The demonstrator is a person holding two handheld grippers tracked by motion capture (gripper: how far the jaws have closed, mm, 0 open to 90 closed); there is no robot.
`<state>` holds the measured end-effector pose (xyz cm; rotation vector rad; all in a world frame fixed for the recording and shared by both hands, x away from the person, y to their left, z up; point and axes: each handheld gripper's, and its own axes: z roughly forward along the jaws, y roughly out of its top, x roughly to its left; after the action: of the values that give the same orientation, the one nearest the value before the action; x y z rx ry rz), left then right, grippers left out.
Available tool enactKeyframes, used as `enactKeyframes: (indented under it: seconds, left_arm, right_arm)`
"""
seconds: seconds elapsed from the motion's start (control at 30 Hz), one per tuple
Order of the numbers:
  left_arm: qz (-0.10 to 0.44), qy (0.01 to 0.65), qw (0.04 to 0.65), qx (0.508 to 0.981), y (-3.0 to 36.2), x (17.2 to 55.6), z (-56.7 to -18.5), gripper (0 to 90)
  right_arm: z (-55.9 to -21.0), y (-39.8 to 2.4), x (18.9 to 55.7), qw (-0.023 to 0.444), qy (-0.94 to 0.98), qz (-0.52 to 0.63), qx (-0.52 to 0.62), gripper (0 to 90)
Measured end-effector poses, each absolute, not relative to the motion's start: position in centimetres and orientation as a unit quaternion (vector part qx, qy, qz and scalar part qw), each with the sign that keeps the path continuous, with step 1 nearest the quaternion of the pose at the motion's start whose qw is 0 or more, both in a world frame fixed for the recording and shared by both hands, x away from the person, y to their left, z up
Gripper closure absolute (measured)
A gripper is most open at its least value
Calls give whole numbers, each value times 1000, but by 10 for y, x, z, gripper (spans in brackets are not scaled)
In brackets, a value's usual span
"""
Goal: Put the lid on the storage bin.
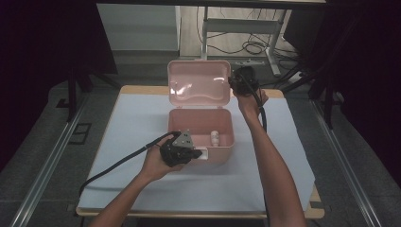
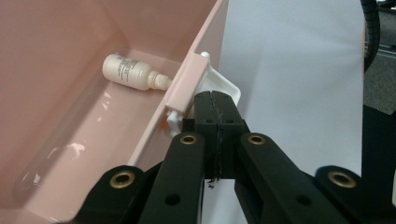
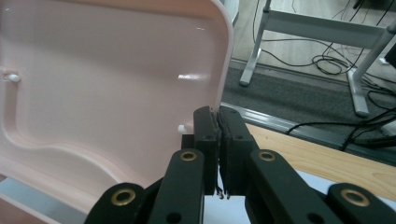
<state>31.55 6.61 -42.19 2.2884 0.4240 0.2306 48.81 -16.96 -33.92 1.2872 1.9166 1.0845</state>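
Nearest the person's side of the table, the left hand [image 1: 158, 163] holds the left gripper [image 1: 195, 153] low against the front wall of the open pink plastic box [image 1: 175, 124], which sits in the middle of a pale blue-white sheet [image 1: 127, 127] spread over the light wooden table [image 1: 142, 90]. In the left gripper view its jaws are pressed together on the small white plastic latch [image 2: 224, 86] that sticks out from the box's front edge; the black pads meet with no gap showing, and the latch's flap pokes out just past their tips. Inside the box, on its floor and toward the right-hand side, lies a small cream-white bottle with a narrow neck [image 1: 214, 137], on its side and well apart from the latch. Farther off, the box's pink lid with rounded corners [image 1: 198, 82] stands upright behind the tub, its hollow inner face turned to the person. The right hand [image 1: 250, 101] reaches up to the lid's right edge, and the right gripper [image 1: 234, 84] has its jaws pinching that rim, the thin pink edge caught between the nearly closed pads. Beyond the table, grey metal desk legs [image 3: 254, 56] and loose black cables [image 3: 327, 63] lie on the floor.
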Motion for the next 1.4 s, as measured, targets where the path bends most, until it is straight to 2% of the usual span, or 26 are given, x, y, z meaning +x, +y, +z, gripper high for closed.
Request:
enactKeyframes:
  seconds: [0.1,0.17,0.3,0.6,0.77,0.9,1.13,1.3,1.4]
  left_arm:
    - [92,168,392,900,66,316,-422,900]
    - [93,167,390,901,67,318,-422,900]
    - [92,162,389,902,67,319,-422,900]
    - [88,170,394,899,67,318,-422,900]
    - [92,166,388,902,67,318,-422,900]
    - [90,168,393,900,67,318,-422,900]
    - [90,160,395,900,68,319,-423,900]
    - [91,161,399,898,68,319,-423,900]
    - [91,161,400,898,68,319,-424,900]
  right_arm:
    - [-339,-169,484,298,717,410,479,882]
    - [-336,-166,479,329,720,404,458,900]
    - [-325,-156,468,327,729,417,433,900]
    - [-339,-170,483,264,740,401,471,894]
    - [-357,-175,504,233,751,372,493,786]
    - [-374,-174,528,207,758,347,512,734]
    - [-405,-168,564,175,753,323,546,695]
    - [-419,-165,575,143,749,313,565,687]
    - [-425,-166,577,118,740,318,581,747]
